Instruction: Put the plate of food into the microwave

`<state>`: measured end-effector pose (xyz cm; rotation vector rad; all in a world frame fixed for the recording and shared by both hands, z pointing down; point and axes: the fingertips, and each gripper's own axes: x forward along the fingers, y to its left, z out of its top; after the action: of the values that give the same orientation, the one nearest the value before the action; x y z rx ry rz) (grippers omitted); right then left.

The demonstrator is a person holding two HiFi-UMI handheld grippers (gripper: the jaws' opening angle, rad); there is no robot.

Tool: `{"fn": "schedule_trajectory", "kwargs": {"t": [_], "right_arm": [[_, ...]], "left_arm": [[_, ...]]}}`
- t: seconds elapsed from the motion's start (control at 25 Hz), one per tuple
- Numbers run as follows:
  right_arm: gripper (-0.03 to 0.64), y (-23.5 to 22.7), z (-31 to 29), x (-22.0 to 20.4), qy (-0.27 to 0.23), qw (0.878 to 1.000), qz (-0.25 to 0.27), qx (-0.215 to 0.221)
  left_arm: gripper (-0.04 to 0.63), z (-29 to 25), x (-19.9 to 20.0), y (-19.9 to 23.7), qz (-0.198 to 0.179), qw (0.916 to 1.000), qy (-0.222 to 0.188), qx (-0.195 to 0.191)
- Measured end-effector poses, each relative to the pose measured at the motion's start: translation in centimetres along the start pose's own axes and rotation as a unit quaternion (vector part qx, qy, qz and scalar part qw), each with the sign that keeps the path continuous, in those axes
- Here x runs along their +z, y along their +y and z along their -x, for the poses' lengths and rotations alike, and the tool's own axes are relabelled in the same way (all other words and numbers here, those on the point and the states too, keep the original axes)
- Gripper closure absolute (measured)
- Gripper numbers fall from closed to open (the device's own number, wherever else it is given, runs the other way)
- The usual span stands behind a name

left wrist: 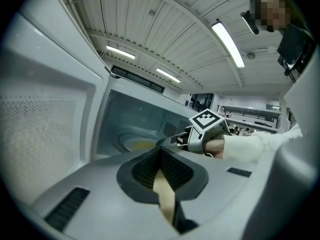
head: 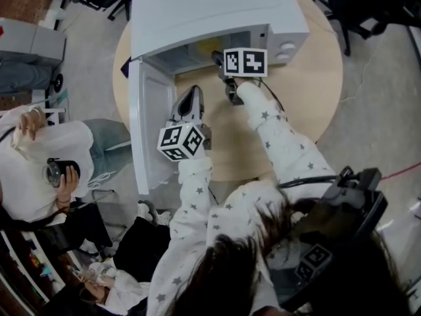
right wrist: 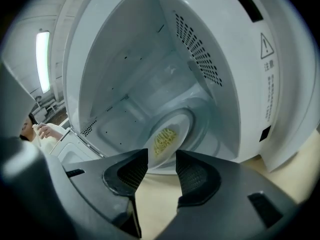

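Observation:
A white plate [right wrist: 167, 134] with yellow noodles lies on the turntable inside the open white microwave [head: 210, 12]. In the left gripper view the plate [left wrist: 136, 144] shows low in the cavity. My right gripper [right wrist: 162, 166] is at the cavity mouth, open, its jaws apart just short of the plate's near rim with nothing between them. In the head view the right gripper [head: 218, 59] reaches into the opening. My left gripper [head: 191, 96] hovers over the table beside the door, shut and empty [left wrist: 161, 154].
The microwave door [head: 150, 124] swings out to the left, close to my left gripper. The round wooden table [head: 296, 97] carries the microwave. A seated person [head: 39, 157] is at the left, and office chairs [head: 368, 5] stand behind.

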<state>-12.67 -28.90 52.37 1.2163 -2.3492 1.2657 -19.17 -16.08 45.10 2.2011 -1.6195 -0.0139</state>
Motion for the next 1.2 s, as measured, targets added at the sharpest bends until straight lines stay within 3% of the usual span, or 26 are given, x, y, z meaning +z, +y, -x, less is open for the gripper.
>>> {"fn": "schedule_trajectory", "kwargs": {"t": [0.56,0.8,0.92,1.04,1.2], "right_arm": [[0.453,0.8,0.4,-0.1,0.074,0.996,0.05,-0.011],[0.454,0.4,0.3,0.1,0.082,0.996,-0.025,-0.011],[0.454,0.5,0.8,0.0,0.078,0.996,-0.035,-0.005],[0.454,1.1,1.7,-0.1,0.065,0.997,-0.041,0.022],[0.454,3.0,4.5,-0.2,0.034,0.992,-0.06,0.109]], "left_arm": [[0.594,-0.1,-0.4,-1.0,0.001,0.9999,0.01,-0.005],[0.594,0.0,-1.1,-1.8,0.004,0.9998,0.015,-0.009],[0.594,0.2,-1.3,-2.3,0.003,0.9998,0.014,-0.01],[0.594,0.4,-1.1,-2.5,0.002,0.9999,0.009,-0.007],[0.594,1.1,-0.8,-2.6,0.011,0.9999,-0.007,0.0]]}}
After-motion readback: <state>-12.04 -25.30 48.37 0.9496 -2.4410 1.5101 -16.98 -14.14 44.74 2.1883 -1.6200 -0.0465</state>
